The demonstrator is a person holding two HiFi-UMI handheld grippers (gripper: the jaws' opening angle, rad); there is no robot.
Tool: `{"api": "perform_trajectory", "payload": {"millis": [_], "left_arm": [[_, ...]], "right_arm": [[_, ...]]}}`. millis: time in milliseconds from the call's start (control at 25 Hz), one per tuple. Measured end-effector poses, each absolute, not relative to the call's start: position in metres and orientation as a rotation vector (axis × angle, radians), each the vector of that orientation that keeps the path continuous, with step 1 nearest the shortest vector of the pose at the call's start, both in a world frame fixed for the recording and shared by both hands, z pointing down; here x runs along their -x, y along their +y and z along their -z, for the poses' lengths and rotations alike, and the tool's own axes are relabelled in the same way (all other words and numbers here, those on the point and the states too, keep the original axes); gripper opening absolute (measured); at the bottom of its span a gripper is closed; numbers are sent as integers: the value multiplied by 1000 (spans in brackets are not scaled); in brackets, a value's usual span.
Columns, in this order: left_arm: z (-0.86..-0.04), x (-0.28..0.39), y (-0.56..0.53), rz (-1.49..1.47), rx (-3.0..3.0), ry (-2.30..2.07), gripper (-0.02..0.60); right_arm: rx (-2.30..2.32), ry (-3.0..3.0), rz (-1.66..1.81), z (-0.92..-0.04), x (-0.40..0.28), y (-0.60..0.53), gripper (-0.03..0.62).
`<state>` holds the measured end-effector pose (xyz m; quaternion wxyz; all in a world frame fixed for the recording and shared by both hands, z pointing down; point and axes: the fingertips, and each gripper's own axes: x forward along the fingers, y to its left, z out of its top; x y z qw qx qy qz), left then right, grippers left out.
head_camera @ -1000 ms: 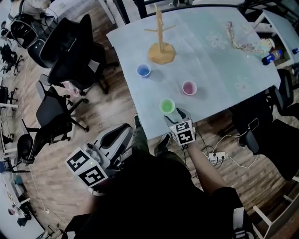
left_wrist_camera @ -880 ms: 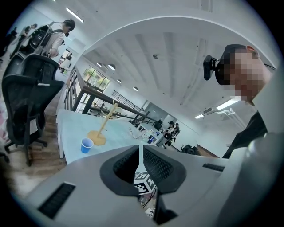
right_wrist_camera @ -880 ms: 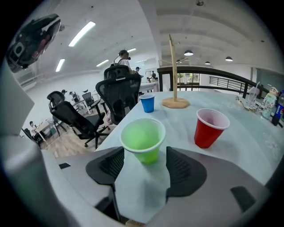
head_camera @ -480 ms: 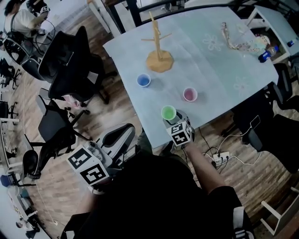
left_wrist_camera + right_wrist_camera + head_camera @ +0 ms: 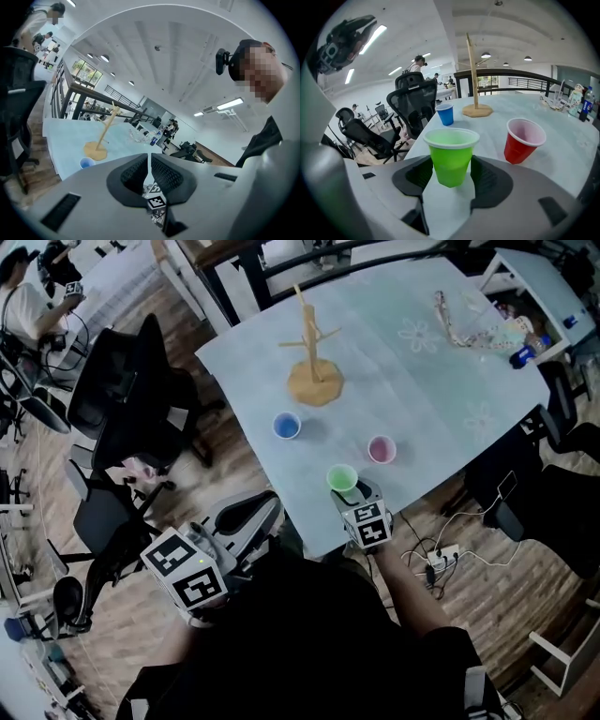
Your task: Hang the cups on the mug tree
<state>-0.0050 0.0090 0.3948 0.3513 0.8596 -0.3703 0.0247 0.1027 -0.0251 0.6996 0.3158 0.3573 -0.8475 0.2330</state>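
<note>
Green cup (image 5: pixel 451 150) sits gripped btwn right gripper (image 5: pixel 450 163) fingers (image 5: pixel 418 176); left gripper (image 5: pixel 149 163) fingers closed, empty.

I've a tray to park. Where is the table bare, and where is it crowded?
Bare: the stretch between mug tree and far-right clutter, down to the right edge past the red cup. Crowded: near edge, with blue cup, green cup and right tongs.

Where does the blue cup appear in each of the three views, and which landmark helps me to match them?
Head view: blue cup near the left edge of the table, below the mug tree.
Left gripper view: low left, just under the mug tree's base.
Right gripper view: left of centre, behind the green cup.
Shared landmark: the mug tree, standing just beyond the blue cup in each view.
</note>
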Motion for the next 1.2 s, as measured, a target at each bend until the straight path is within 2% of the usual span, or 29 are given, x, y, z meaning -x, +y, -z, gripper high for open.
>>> {"api": "perform_trajectory", "payload": {"millis": [520, 880, 960, 1040, 1200], "left_arm": [[-421, 15, -40, -141, -2280, -886, 28], [-443, 49, -72, -248, -2359, -949, 31], [-446, 55, -78, -224, -2352, -940, 58], [-450, 62, -82, -227, -2346, -934, 131], [-456, 65, -90, -222, -2347, -923, 166]], "right_arm": [[-1084, -2369, -829, -600, -87, -68, 273], [-1076, -2511, -991, -530, -42, -103, 273], [-1071, -2535, -1040, -516, -31, -111, 273], [-1061, -2565, -1111, -504, -18, -118, 273], [-1009, -2614, -1224, -482, 2, -138, 273]]}}
